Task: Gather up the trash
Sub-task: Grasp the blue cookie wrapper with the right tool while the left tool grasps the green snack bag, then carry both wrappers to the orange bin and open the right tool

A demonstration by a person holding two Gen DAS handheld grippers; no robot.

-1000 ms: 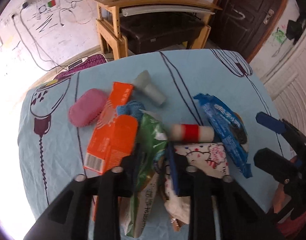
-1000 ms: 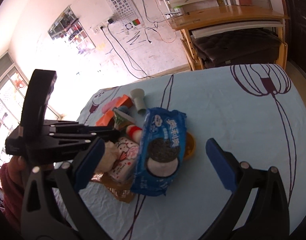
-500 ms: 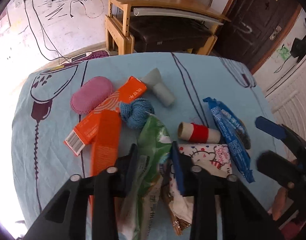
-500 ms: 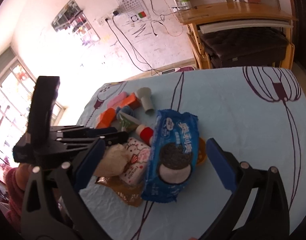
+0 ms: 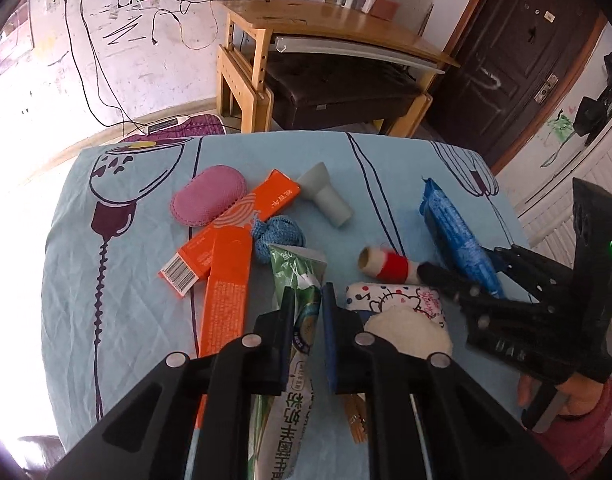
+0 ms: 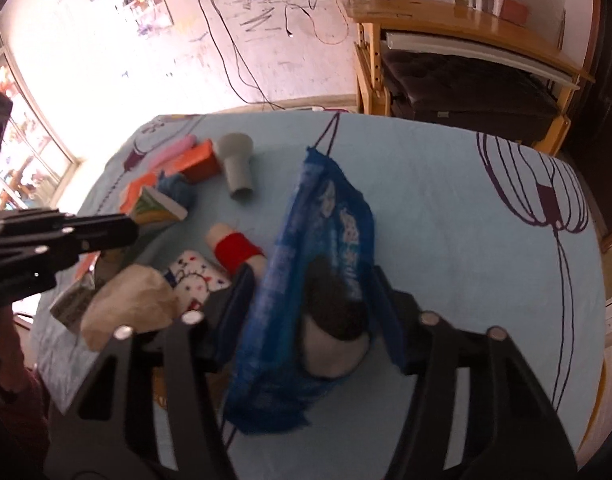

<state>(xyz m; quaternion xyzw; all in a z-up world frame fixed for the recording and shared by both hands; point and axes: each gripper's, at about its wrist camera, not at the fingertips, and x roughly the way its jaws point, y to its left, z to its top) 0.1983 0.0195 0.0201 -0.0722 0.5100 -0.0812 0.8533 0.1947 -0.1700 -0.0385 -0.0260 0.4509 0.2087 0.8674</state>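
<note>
My left gripper (image 5: 308, 312) is shut on a green and white snack bag (image 5: 296, 344), lifted over the blue tablecloth (image 5: 126, 300). My right gripper (image 6: 312, 296) is shut on the blue cookie wrapper (image 6: 326, 240) and holds it above the cloth; the wrapper also shows in the left wrist view (image 5: 454, 236). An orange box (image 5: 242, 220), a second orange box (image 5: 226, 300), a red-banded roll (image 5: 386, 266), a Hello Kitty tissue pack (image 5: 394, 296) and a crumpled beige paper ball (image 5: 406, 332) lie in a pile.
A pink oval pad (image 5: 208, 194), a grey funnel-shaped tube (image 5: 326, 198) and a blue knitted ball (image 5: 278, 234) lie on the cloth. A wooden desk (image 5: 326, 28) with a dark bench stands behind the table. A dark door (image 5: 518, 48) is at the back right.
My right gripper has closed on the blue cookie wrapper and moved in over it. My left gripper has narrowed on the green bag and lifted it higher.
</note>
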